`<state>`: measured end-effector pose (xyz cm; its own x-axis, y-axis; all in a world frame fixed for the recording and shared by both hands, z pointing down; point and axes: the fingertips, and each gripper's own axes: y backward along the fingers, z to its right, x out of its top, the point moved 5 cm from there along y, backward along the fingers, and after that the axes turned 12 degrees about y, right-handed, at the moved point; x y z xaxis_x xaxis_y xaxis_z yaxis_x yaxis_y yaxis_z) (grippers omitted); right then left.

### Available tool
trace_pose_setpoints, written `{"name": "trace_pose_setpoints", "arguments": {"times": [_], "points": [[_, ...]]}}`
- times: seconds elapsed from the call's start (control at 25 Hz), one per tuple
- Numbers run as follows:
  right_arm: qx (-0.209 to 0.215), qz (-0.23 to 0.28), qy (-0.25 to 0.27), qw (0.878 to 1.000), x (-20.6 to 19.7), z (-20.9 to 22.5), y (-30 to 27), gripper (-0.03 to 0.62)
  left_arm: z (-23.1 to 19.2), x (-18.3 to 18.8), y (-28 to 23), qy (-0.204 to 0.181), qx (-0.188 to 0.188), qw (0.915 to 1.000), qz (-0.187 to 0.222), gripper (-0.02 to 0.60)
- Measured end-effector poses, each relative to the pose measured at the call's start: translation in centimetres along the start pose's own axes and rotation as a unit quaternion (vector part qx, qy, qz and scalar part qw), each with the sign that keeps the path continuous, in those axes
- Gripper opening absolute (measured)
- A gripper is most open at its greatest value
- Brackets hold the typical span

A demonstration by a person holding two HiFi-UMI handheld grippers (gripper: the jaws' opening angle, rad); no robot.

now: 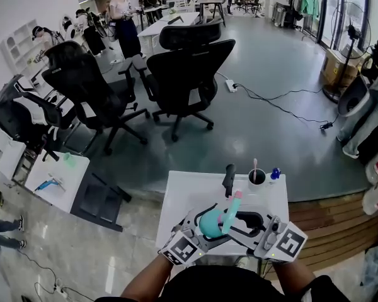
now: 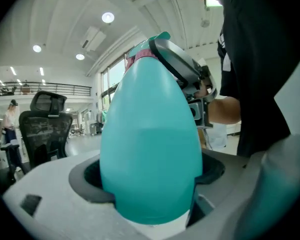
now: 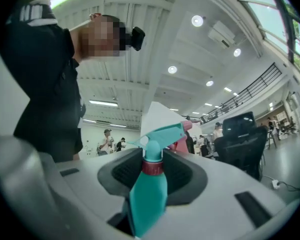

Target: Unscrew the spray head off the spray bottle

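1. Head view: the person is holding both grippers together above the small white square table (image 1: 179,194), with the teal plastic spray bottle (image 1: 209,224) lifted clear of it
2. Left gripper view: the left gripper (image 2: 150,194) is clamping the bottle's broad body, its jaws pressing both flanks
3. Right gripper view: the right gripper (image 3: 152,184) is closing on the narrow neck below the dark red collar (image 3: 152,166); the teal spray head (image 3: 160,134) is sitting screwed on above the jaws
4. Only the head view is showing the white cup (image 1: 257,177) standing at the table's far edge
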<state>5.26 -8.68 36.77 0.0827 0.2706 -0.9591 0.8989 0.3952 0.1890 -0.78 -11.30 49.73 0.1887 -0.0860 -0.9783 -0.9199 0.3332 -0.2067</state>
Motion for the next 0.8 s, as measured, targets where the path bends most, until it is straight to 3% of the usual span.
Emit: {"name": "trace_pose_setpoints", "arguments": {"times": [0.2, 0.28, 0.4, 0.48, 0.52, 0.6, 0.8], "points": [[0.125, 0.004, 0.001, 0.992, -0.1, -1.1, 0.5, 0.130, 2.0, 0.2, -0.1, -0.007, -0.087, 0.9962, 0.000, 0.460], [0.133, 0.018, -0.003, 0.991, 0.0, -0.6, 0.5, 0.133, 2.1, 0.3, -0.2, 0.004, -0.087, 0.9962, 0.004, 0.460], [0.089, 0.032, -0.011, 0.996, -0.3, 0.2, 0.2, 0.141, 0.9, 0.2, -0.6, 0.024, -0.042, 0.9987, 0.012, 0.460], [0.052, 0.040, -0.021, 0.998, -0.6, 0.5, 0.1, 0.250, -0.2, 0.2, -0.6, 0.043, 0.003, 0.9989, 0.016, 0.460], [0.032, 0.046, -0.021, 0.998, -0.7, 0.7, 0.1, 0.259, -0.7, 0.1, -0.6, 0.049, 0.027, 0.9983, 0.016, 0.460], [-0.002, 0.050, -0.011, 0.999, -0.9, 1.0, -0.1, 0.258, -1.5, -0.1, -0.4, 0.050, 0.074, 0.9959, 0.012, 0.460], [-0.048, -0.022, -0.007, 0.999, -1.3, 0.1, -1.6, 0.227, -3.0, -0.7, 0.0, 0.046, 0.163, 0.9855, 0.002, 0.460]]}}
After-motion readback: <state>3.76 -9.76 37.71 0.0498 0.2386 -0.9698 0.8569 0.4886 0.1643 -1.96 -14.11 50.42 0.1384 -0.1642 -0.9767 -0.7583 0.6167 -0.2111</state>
